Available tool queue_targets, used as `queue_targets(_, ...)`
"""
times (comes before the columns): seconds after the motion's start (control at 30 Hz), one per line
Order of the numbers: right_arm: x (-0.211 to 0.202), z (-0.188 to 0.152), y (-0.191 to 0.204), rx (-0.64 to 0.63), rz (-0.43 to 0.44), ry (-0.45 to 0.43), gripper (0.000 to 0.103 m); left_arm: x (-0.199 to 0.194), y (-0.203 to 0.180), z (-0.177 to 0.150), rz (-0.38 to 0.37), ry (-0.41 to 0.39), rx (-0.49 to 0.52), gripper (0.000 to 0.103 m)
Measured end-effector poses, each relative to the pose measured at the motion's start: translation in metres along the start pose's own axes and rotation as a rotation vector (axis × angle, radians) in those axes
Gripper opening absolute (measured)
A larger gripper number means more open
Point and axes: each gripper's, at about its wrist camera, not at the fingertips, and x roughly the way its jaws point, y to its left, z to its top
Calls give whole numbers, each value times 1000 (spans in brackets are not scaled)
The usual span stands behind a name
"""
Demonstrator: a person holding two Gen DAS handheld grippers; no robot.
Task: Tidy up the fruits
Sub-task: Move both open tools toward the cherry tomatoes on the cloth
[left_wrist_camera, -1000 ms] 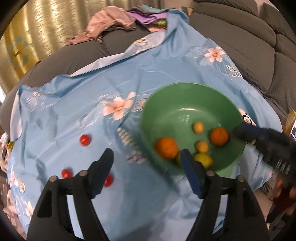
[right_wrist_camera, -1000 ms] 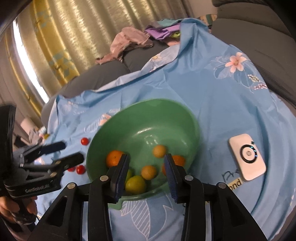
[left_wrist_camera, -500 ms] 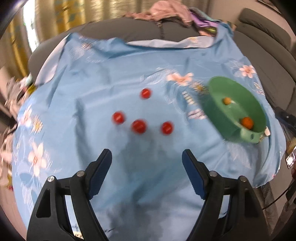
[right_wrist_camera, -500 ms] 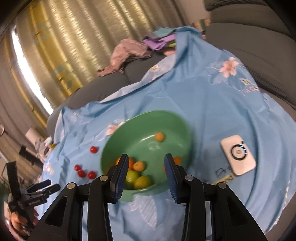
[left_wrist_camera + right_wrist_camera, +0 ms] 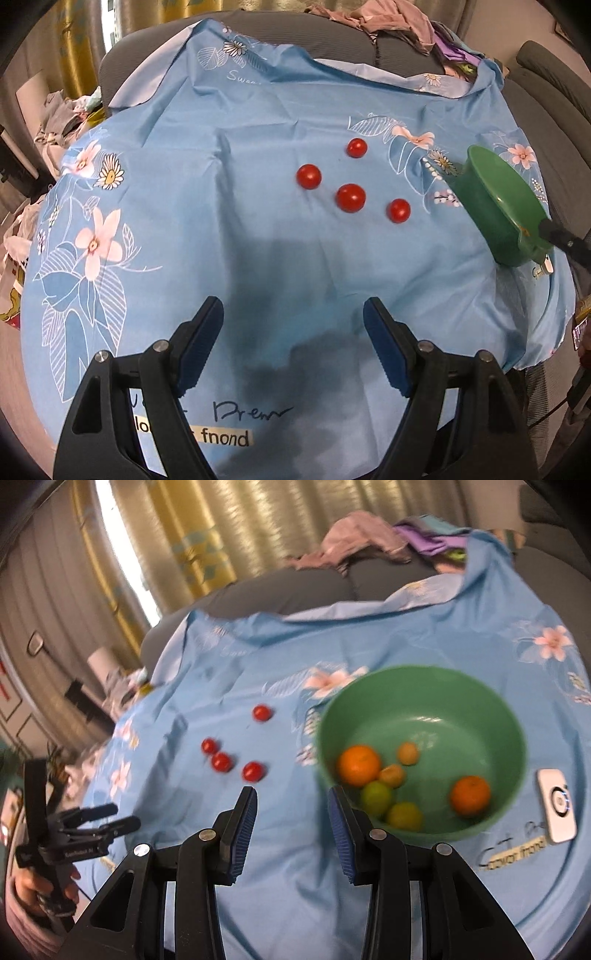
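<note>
Several red cherry tomatoes (image 5: pixel 350 197) lie loose on the blue floral cloth (image 5: pixel 221 229), ahead of my left gripper (image 5: pixel 293 343), which hangs open and empty over bare cloth. The green bowl (image 5: pixel 491 206) stands to their right. In the right wrist view the bowl (image 5: pixel 424 679) holds two oranges (image 5: pixel 359 765), small orange fruits (image 5: pixel 407 753) and greenish ones (image 5: pixel 376 797). My right gripper (image 5: pixel 291 823) stands by the bowl's near left rim, jaws narrowly apart with nothing between them. The tomatoes (image 5: pixel 253 771) lie just beyond it. The left gripper (image 5: pixel 99 818) shows at far left, held in a hand.
A white device (image 5: pixel 557 805) lies on the cloth right of the bowl. The cloth covers a grey sofa (image 5: pixel 546 74), with a pile of clothes (image 5: pixel 388 18) at the back. Curtains (image 5: pixel 177 535) hang behind. The cloth's front edge drops off near both grippers.
The left view has swung from the bowl to the tomatoes, which now lie ahead; the bowl sits at its right edge. The right gripper has drawn back and shifted left of the bowl.
</note>
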Motion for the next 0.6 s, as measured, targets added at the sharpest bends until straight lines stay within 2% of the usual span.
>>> queue_targets(0.37,51,-3,43,-92,61,123,40,-3,15,0,33,-28,4,78)
queue_targets(0.6,73,-3,49,-105,70,163,40,4,18,6,15,-21,5,78)
